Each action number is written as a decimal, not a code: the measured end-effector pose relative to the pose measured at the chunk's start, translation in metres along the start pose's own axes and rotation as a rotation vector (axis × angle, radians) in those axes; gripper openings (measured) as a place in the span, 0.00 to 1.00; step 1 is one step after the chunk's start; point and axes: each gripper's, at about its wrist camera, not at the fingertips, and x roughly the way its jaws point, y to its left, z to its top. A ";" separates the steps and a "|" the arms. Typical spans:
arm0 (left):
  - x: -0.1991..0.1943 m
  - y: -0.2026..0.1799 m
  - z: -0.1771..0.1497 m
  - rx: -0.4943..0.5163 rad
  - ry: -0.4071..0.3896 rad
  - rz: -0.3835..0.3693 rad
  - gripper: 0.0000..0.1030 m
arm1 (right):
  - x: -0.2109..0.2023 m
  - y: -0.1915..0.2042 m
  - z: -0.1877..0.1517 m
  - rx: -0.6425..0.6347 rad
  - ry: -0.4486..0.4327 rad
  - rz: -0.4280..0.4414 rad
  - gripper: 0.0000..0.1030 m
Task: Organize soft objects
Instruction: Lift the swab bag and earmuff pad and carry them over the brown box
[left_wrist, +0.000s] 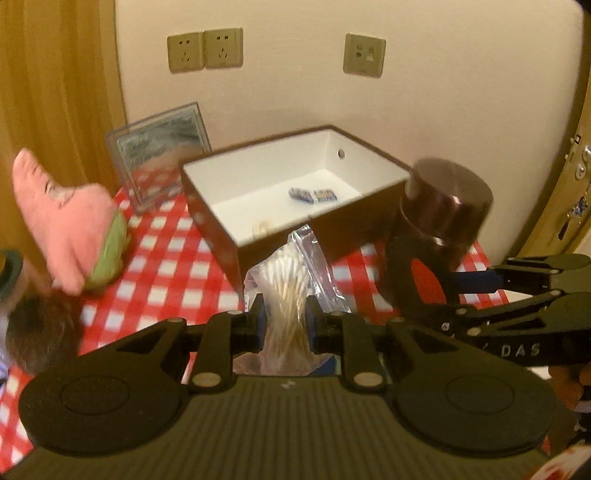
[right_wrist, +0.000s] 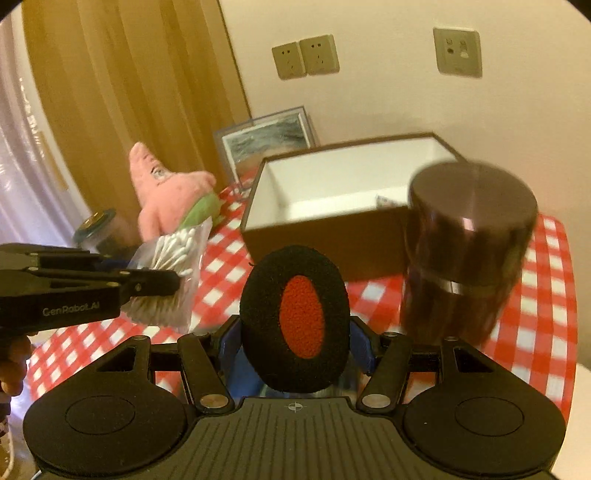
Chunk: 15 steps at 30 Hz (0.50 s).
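Left wrist: jaws pinch swab bag (left_wrist: 284, 295); right's jaws clamp foam pad (right_wrist: 295, 317).

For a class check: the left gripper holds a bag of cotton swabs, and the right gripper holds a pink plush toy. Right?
Not quite. The right gripper holds a black foam pad, as the right wrist view shows; the pink plush toy lies on the table. The left gripper holds the bag of cotton swabs.

Red-white checked tablecloth (left_wrist: 166, 273); pink plush star w/ green shorts (left_wrist: 70, 221), left; brown cardboard box, white inside (left_wrist: 221, 229); black foam pad, red centre (right_wrist: 295, 317).
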 end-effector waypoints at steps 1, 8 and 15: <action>0.004 0.002 0.007 0.008 -0.008 -0.005 0.18 | 0.005 -0.001 0.009 -0.007 -0.008 -0.009 0.59; 0.044 0.021 0.064 0.048 -0.049 0.002 0.18 | 0.042 -0.013 0.064 -0.018 -0.058 -0.055 0.59; 0.097 0.043 0.109 0.090 -0.056 0.015 0.18 | 0.089 -0.024 0.115 -0.022 -0.076 -0.119 0.59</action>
